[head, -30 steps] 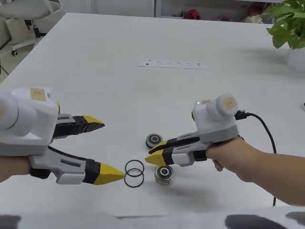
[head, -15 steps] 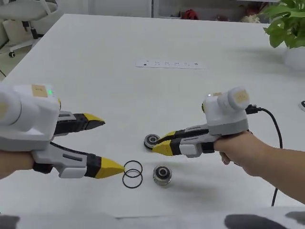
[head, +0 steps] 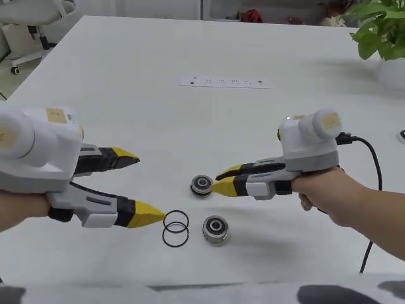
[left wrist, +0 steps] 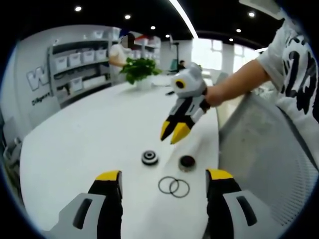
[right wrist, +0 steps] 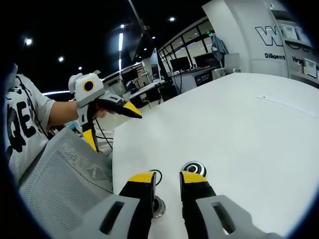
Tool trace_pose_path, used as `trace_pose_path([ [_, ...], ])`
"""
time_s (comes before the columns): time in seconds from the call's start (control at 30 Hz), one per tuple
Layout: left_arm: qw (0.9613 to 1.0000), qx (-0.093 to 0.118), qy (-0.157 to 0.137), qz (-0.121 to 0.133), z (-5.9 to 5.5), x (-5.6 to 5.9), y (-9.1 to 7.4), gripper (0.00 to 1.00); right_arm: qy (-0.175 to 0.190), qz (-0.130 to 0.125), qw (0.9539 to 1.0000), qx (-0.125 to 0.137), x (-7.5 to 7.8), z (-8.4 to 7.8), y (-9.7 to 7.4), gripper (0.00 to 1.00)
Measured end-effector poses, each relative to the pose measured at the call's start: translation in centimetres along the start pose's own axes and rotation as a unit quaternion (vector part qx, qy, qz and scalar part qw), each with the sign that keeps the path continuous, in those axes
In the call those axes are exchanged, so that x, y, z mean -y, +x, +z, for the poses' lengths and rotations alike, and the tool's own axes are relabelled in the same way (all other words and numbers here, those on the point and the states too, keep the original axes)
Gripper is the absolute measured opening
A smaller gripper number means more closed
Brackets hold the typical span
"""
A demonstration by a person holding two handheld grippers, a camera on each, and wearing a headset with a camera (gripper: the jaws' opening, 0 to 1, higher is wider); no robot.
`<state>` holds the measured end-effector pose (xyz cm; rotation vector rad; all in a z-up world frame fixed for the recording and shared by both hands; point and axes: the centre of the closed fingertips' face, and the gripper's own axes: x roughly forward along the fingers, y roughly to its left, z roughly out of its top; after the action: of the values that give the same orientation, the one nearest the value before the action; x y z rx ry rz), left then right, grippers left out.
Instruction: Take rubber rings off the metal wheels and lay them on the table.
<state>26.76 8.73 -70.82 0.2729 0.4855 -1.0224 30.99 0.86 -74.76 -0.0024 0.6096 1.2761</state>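
Rubber rings (head: 176, 228), two of them, lie overlapped on the table (head: 126, 76) toward its near edge, just beside one metal wheel (head: 216, 228). My left gripper (head: 148, 187) gapes wide, empty. My right gripper (head: 219, 180), jaws a little apart and gripping nothing, was over that wheel a second ago. Now it's just beside the other wheel (head: 202, 184), farther from the edge.

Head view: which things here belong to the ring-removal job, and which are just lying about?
Job in hand: rubber rings lying on the table; far metal wheel; near metal wheel; left gripper; right gripper.

Lying about: power strip; potted plant; office chair.
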Motion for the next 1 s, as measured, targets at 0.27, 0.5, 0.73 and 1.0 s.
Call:
trace_pose_path([
  [0.27,1.0000,0.003,0.004,-0.002,0.7,-0.5,0.9,0.67,-0.012,-0.013,0.9998,-0.003,0.4,0.1,-0.1,0.17],
  [0.5,1.0000,0.003,0.008,-0.002,1.0,-1.2,1.6,0.65,-0.022,-0.028,0.9993,-0.010,1.2,-0.2,-0.2,0.18],
  [0.73,1.0000,0.000,0.008,-0.001,0.9,-1.7,2.1,0.64,-0.035,-0.037,0.9985,-0.021,1.8,-0.6,-0.1,0.19],
  [1.0,0.9999,-0.003,0.010,0.001,0.8,-2.4,2.9,0.63,-0.046,-0.041,0.9976,-0.030,2.3,-0.9,0.2,0.20],
])
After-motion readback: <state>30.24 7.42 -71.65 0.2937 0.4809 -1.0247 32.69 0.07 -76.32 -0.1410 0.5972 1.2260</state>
